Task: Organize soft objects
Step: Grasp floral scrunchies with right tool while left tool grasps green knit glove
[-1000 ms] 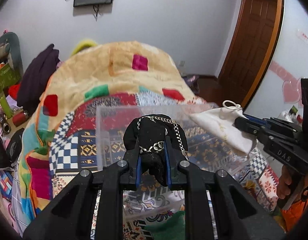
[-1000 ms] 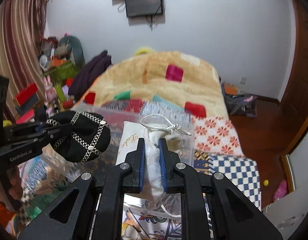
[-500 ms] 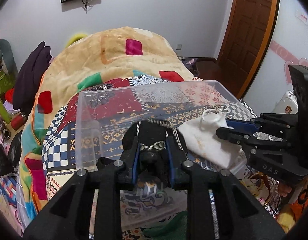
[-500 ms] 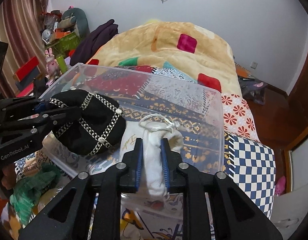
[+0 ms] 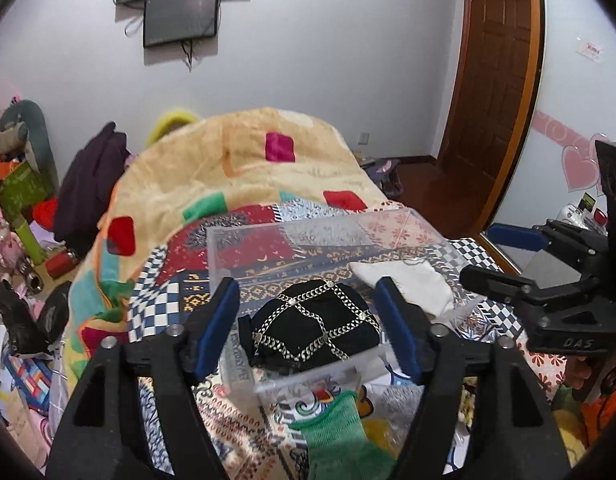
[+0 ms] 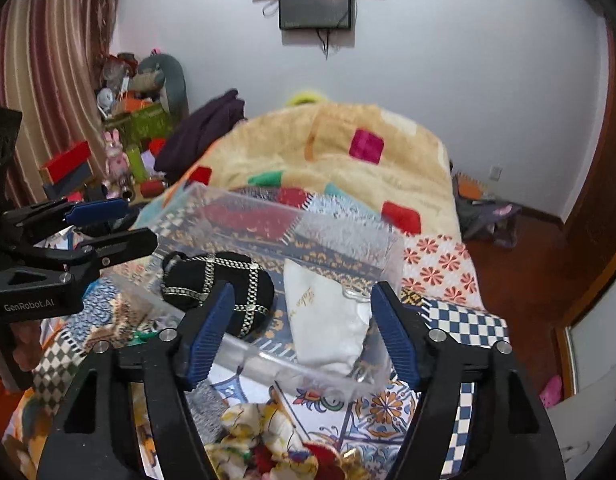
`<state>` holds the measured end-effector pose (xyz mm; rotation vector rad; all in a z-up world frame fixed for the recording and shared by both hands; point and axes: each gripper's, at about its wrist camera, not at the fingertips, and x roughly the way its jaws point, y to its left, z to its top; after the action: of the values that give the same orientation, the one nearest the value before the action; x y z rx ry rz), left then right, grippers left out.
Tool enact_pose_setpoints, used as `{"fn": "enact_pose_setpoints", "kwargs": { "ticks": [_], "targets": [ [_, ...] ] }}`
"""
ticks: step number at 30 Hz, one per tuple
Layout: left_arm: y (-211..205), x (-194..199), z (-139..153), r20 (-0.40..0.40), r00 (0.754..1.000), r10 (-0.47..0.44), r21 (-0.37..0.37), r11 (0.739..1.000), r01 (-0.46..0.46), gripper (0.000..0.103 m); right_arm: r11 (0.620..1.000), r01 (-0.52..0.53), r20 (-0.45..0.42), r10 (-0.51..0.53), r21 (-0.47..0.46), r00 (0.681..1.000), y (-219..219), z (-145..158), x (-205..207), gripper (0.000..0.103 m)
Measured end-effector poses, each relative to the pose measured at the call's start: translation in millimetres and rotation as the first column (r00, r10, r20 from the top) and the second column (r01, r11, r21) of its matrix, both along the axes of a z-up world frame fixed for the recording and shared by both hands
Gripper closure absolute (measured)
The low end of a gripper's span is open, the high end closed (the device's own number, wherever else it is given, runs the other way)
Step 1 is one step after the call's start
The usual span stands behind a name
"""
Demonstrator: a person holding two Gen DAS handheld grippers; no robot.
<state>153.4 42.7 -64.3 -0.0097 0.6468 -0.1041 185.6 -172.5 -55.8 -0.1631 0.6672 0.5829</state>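
A clear plastic bin (image 5: 308, 226) (image 6: 348, 236) stands on the patterned bed. A black cap with silver chains (image 5: 314, 330) (image 6: 219, 286) lies in its near left part. A white drawstring pouch (image 5: 408, 284) (image 6: 328, 320) lies in its right part. My left gripper (image 5: 308, 328) is open and empty, its blue pads either side of the cap, just in front of the bin. My right gripper (image 6: 299, 332) is open and empty, in front of the pouch. Each gripper shows in the other's view, left (image 6: 103, 232), right (image 5: 504, 256).
A green knit cloth (image 5: 336, 428) lies on the bed in front of the bin, and a yellow and red floral cloth (image 6: 267, 448) too. A beige blanket (image 5: 243, 172) covers the far bed. Clutter and toys (image 6: 135, 132) stand at the left. A wooden door (image 5: 492, 92) is at the right.
Both grippers lowered the cap and the pouch into the bin, opened and let them go, then drew back a little.
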Motion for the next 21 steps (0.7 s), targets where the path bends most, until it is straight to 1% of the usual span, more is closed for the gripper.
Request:
{"fn": "enact_pose_setpoints", "kwargs": {
  "ticks": [3, 6, 9, 13, 16, 21],
  "targets": [
    [-5, -16, 1, 0.019, 1.0, -0.003, 0.007, 1.0, 0.003, 0.02, 1.0, -0.006, 0.014, 0.006, 0.02, 1.0, -4, 5, -12, 0.026],
    [-10, -34, -1, 0.027, 1.0, -0.008, 0.016, 1.0, 0.008, 0.016, 0.999, -0.014, 0.011, 0.013, 0.039, 1.0, -8, 4, -22, 0.024],
    [-13, -47, -8, 0.014, 1.0, -0.016, 0.016, 1.0, 0.016, 0.015, 0.999, -0.029, -0.01, 0.029, 0.046, 1.0, -7, -3, -32, 0.024],
    [-16, -58, -23, -0.022, 1.0, -0.018, 0.009, 1.0, 0.019, 0.015, 0.999, -0.042, -0.039, 0.043, 0.021, 0.998, -5, -17, -43, 0.024],
    [-15, -65, -35, -0.053, 0.999, -0.01, -0.011, 1.0, 0.009, 0.015, 0.999, -0.045, -0.061, 0.044, -0.003, 0.997, -6, -30, -52, 0.024],
    [-15, -76, -51, -0.084, 0.996, 0.004, -0.05, 0.999, -0.008, 0.015, 0.999, -0.046, -0.124, 0.046, 0.004, 0.991, -13, -49, -60, 0.024]
  ]
}}
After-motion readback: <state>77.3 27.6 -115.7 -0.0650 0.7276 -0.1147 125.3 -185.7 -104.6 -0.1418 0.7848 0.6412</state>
